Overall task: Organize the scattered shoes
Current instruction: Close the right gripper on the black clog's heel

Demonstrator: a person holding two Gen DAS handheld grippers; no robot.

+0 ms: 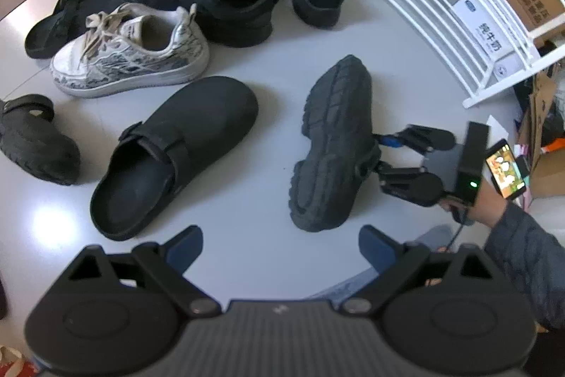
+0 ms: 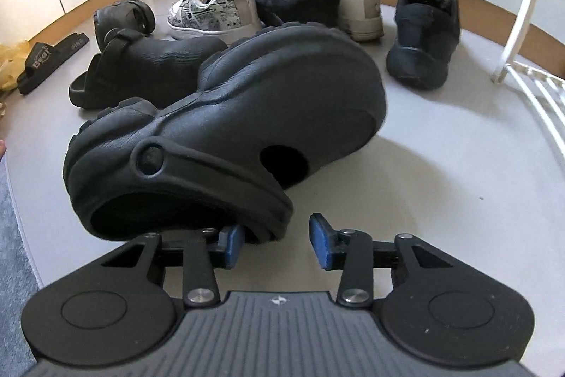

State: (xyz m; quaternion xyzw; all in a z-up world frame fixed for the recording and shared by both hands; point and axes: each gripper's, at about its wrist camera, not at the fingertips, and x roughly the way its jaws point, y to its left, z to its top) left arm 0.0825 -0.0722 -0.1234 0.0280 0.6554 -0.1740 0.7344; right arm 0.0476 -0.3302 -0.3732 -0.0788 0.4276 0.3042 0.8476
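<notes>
- The black rubber clog (image 2: 226, 129) lies overturned, sole up, on the pale grey floor (image 2: 441, 182), near the white slatted shoe rack (image 1: 441, 6).
- The right gripper (image 2: 275, 244) straddles its heel rim, one blue pad (image 2: 233, 242) inside, not yet pinching; the soft rim could fold and slip out.
- The left gripper (image 1: 279, 248) hangs open, empty, too far to steady it.

bare floor (image 1: 268, 193) btwn clogs; rack (image 1: 441, 13) blocks right.
</notes>
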